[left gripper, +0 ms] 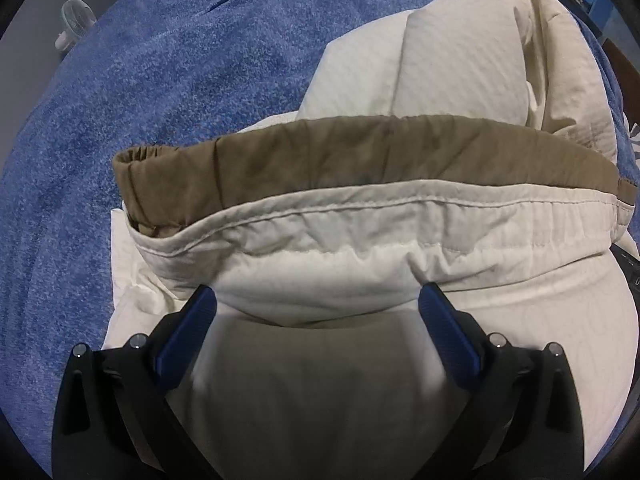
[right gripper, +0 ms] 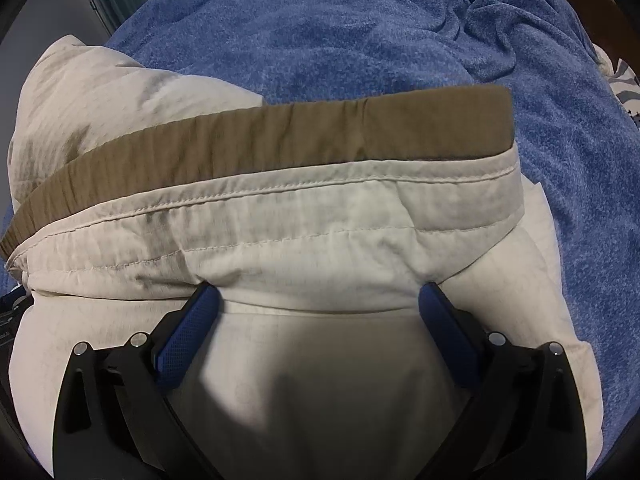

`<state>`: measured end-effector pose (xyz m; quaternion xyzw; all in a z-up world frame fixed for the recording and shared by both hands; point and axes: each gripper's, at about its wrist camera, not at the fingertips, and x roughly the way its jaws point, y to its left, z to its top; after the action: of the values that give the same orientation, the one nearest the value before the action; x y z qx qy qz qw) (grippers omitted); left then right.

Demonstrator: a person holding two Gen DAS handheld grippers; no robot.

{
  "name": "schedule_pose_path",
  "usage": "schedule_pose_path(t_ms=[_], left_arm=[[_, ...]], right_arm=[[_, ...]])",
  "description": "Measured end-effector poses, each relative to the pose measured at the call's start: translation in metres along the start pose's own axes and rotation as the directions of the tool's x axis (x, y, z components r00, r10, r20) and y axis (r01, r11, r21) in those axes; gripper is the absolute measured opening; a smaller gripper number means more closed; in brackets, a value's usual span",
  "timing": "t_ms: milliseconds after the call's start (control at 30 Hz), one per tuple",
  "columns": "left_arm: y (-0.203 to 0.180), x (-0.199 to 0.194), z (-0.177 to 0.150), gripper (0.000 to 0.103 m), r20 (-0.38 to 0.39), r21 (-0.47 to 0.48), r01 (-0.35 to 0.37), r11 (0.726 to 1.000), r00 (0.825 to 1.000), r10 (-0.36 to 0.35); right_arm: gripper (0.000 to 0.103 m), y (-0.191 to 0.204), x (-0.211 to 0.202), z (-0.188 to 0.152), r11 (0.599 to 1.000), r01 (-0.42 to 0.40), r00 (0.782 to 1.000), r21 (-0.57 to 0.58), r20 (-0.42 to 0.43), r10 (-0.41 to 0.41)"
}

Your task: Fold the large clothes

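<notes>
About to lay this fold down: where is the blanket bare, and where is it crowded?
Bare blue blanket lies left of the cream garment in the left view, and beyond its brown band and to the right in the right view. Near both open grippers it is all cloth.

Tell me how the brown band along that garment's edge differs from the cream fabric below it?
The brown band is dark tan; the cream fabric is off-white. The band forms a narrow strip along the folded edge, while the cream fabric spreads widely, down past both open grippers. The cream part shows stitched seam lines; the band shows fine gathers instead. Both belong to one garment lying on the blue blanket.
</notes>
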<state>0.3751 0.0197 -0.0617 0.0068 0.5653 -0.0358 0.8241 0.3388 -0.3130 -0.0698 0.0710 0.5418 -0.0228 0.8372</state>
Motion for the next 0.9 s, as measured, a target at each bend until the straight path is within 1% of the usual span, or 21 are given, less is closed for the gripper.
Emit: schedule_pose_path(t_ms=[100, 167, 300, 467, 733, 833, 900], left_arm=[[0.002, 0.005, 0.004, 0.097, 0.003, -0.002, 0.003, 1.0, 1.0, -0.003], [0.007, 0.003, 0.0, 0.097, 0.005, -0.003, 0.006, 1.0, 1.0, -0.006], [0.009, 0.007, 0.003, 0.097, 0.005, -0.004, 0.008, 1.0, 1.0, -0.008], [0.004, 0.008, 0.0, 0.097, 0.006, -0.007, 0.01, 1.0, 1.0, -0.01], [0.009, 0.008, -0.003, 0.097, 0.02, -0.011, 0.014, 1.0, 1.0, -0.014], [0.005, 0.004, -0.008, 0.097, 0.048, -0.015, 0.002, 1.0, 0.999, -0.001], [0.003, -0.009, -0.016, 0.097, 0.076, -0.019, -0.017, 1.0, 0.997, 0.019]], right_arm=[[0.095, 0.001, 0.0, 0.0, 1.0, 0.002, 1.0, -0.001, 0.003, -0.002], [0.095, 0.002, 0.0, 0.0, 1.0, 0.003, 1.0, -0.001, 0.006, -0.003], [0.095, 0.003, 0.001, -0.001, 1.0, 0.007, 1.0, -0.003, 0.009, -0.007], [0.095, 0.003, 0.002, 0.0, 1.0, 0.01, 1.0, -0.004, 0.01, -0.01], [0.096, 0.003, 0.004, -0.001, 1.0, 0.011, 1.0, -0.004, 0.025, -0.011], [0.096, 0.002, 0.001, -0.005, 1.0, 0.012, 0.998, -0.005, 0.064, -0.012], [0.096, 0.004, -0.01, -0.013, 1.0, 0.021, 0.993, -0.018, 0.119, -0.019]])
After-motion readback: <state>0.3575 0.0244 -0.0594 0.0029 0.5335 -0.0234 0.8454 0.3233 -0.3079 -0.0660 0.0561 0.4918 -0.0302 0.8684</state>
